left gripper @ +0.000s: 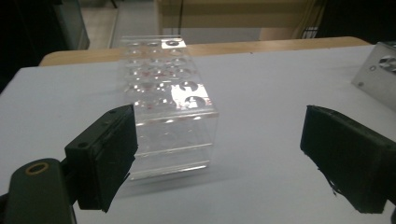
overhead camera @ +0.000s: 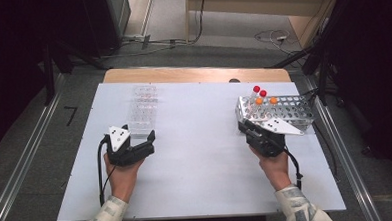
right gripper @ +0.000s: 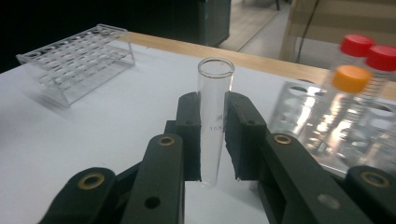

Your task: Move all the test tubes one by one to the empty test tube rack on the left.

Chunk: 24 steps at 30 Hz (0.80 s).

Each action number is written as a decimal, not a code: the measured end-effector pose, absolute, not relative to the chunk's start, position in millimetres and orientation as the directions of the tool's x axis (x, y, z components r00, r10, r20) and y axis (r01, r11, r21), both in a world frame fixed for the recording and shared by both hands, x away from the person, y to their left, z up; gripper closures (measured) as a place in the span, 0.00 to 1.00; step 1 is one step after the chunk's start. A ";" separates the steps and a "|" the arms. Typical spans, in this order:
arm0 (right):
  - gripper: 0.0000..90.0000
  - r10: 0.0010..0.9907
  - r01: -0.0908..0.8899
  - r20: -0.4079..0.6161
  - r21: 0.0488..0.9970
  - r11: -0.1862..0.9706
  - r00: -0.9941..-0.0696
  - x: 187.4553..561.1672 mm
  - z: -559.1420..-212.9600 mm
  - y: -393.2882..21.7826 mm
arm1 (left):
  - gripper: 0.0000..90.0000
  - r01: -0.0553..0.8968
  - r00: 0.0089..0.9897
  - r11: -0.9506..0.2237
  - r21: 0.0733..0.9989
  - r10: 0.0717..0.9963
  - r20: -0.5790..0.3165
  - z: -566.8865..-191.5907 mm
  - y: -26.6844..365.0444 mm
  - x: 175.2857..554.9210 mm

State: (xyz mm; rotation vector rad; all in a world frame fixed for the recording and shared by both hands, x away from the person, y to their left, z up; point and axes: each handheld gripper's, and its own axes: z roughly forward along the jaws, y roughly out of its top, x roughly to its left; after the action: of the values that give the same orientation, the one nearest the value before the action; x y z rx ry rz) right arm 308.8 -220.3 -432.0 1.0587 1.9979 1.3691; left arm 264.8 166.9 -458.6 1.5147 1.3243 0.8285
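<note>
— Two grippers, one in each hand. What is the right gripper [right gripper: 212, 140] doing?

— Its jaws are pinched on a glass tube [right gripper: 214, 119]. The tube stands upright between the two black pads, its open mouth above them and its rounded bottom just below them. Some small printing shows on the glass, too small to read.

— And from above?

— In the high view the right gripper [overhead camera: 246, 128] sits just at the near-left corner of the metal rack [overhead camera: 284, 114], with its grey plate overlapping the rack's front edge. Whether it touches the rack I cannot tell.

— What is in that rack?

— Four capped tubes at its left end: two red caps [overhead camera: 259, 91] behind, two orange caps [overhead camera: 266, 101] in front. In the right gripper view they are blurred, just right of the held tube.

— The left gripper [left gripper: 219, 154]?

— Wide open, nothing between the pads. The clear rack [left gripper: 163, 102] stands on the white table [left gripper: 261, 93] just ahead of it, its near end by the left-hand jaw in that view, not gripped.

— And seen from above?

— The left gripper [overhead camera: 146, 138] lies just near of the clear rack [overhead camera: 144, 110], at the table's left. The two racks are well apart, left and right.
</note>
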 end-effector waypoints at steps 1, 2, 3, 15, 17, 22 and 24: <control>0.82 0.810 0.323 0.032 0.926 0.197 -0.585 308.5 -432.6 -215.0 | 0.13 0.353 0.198 0.008 0.936 0.977 -0.083 -457.7 164.2 266.6; 0.82 0.810 0.323 0.032 0.926 0.197 -0.585 308.5 -432.6 -215.0 | 0.13 0.354 0.202 0.005 0.935 0.976 -0.082 -457.0 161.5 268.0; 0.82 0.804 0.320 0.028 0.925 0.205 -0.594 308.4 -433.1 -211.2 | 0.13 0.359 0.218 -0.005 0.933 0.973 -0.079 -455.7 157.3 270.2; 0.82 0.735 0.302 0.001 0.912 0.277 -0.678 307.1 -444.4 -149.0 | 0.25 0.349 0.439 -0.059 0.935 0.892 -0.108 -428.0 115.9 277.5; 0.82 0.721 0.297 -0.004 0.909 0.290 -0.693 307.9 -446.8 -136.9 | 0.28 0.339 0.479 -0.065 0.938 0.871 -0.112 -422.3 109.5 277.9; 0.82 0.702 0.286 -0.011 0.909 0.304 -0.712 307.3 -447.2 -117.0 | 0.36 0.332 0.533 -0.071 0.941 0.836 -0.126 -415.4 99.2 280.4; 0.82 0.692 0.283 -0.007 0.910 0.304 -0.722 307.0 -446.7 -105.4 | 0.39 0.338 0.549 -0.074 0.938 0.825 -0.133 -415.7 96.9 282.4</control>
State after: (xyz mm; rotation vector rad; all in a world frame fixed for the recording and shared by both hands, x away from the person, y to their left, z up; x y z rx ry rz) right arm 307.0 -105.4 -446.7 0.8702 2.1781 1.3968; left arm 282.4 96.9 -415.7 1.6581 0.9927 0.5396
